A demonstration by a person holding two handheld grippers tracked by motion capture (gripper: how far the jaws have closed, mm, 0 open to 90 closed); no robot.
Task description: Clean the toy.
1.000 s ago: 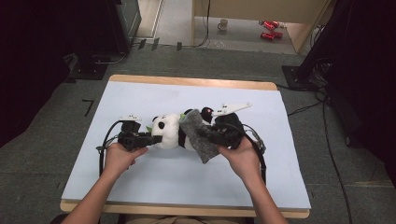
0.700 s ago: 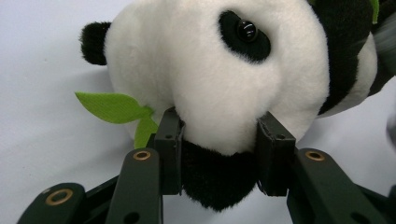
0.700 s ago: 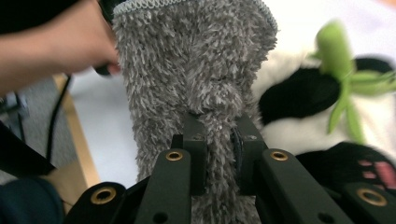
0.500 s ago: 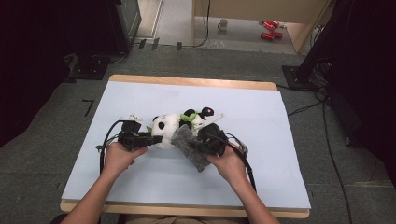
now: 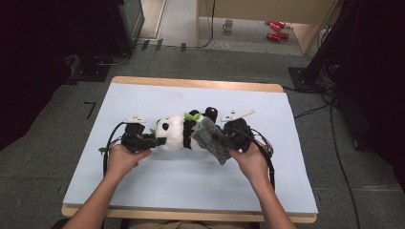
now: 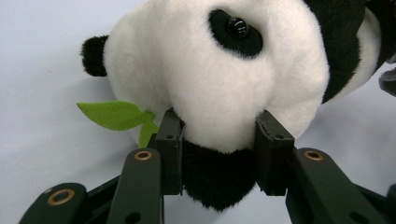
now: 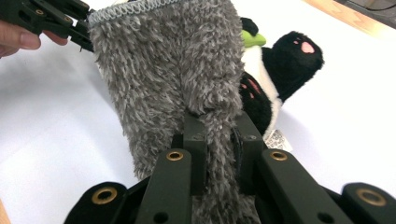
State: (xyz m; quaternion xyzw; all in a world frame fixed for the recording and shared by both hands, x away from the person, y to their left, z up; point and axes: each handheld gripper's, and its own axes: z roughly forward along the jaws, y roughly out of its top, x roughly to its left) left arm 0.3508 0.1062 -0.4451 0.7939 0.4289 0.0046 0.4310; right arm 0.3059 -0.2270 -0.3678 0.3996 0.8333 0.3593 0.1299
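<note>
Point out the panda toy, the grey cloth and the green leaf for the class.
panda toy point(image 6: 210, 70), left gripper view, white face.
grey cloth point(image 7: 163, 70), right gripper view, fuzzy middle.
green leaf point(image 6: 112, 114), left gripper view, leaf blade.

A wooden-edged table point(image 5: 191, 84) carries a pale blue-white mat point(image 5: 181, 186) that covers nearly all of its top, leaving a strip of bare wood along the far and near edges. Lying directly on the mat is a plush panda point(image 5: 177, 133), stretched out on its side between the left gripper point(image 5: 152, 141) and the right gripper point(image 5: 224, 138), its head at the left gripper's jaws and its black legs by the right gripper
</note>
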